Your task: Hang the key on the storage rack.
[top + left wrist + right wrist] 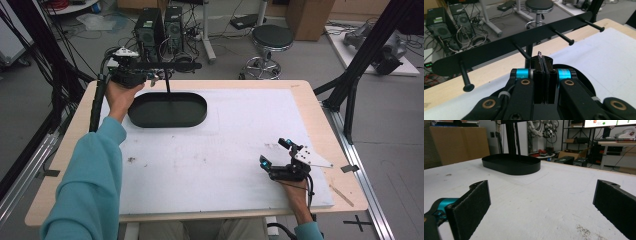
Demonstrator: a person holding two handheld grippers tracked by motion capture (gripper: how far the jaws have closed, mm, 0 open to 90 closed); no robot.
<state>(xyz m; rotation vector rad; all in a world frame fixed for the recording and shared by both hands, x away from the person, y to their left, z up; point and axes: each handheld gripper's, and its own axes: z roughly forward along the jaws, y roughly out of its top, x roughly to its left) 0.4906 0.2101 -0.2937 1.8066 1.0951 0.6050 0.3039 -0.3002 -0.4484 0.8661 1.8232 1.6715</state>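
Two grippers are in our hands at the table, and we take them from the near edge outward. Nearest us, the right gripper [274, 153] rests low on the white mat [225, 150] towards the near right corner, its jaws spread wide apart with nothing between them; in the right gripper view the two black pads [472, 205] frame bare mat.

Farther off, at the far left of the table, one black oval tray [167, 110] sits on the mat, well apart from the right gripper. From it rises one thin post carrying one black peg rack [167, 65], a flat bar held level above the tray's far side.

The left gripper [159, 76] is raised beside that rack, just above the tray. Its jaws are pressed together, and in the left gripper view a small thin thing [539, 54] peeks out at the tips of the closed pads; it is too small for us to name, perhaps a ring or loop of wire. It lies right in front of the rack [519, 41], close to the middle pegs, though we cannot tell whether it touches one.

We count four pegs [466, 77] on the rack in the left gripper view, each ending in a round knob.

Beyond the table stand two computer towers [160, 27] and one round stool [270, 40] on the floor.
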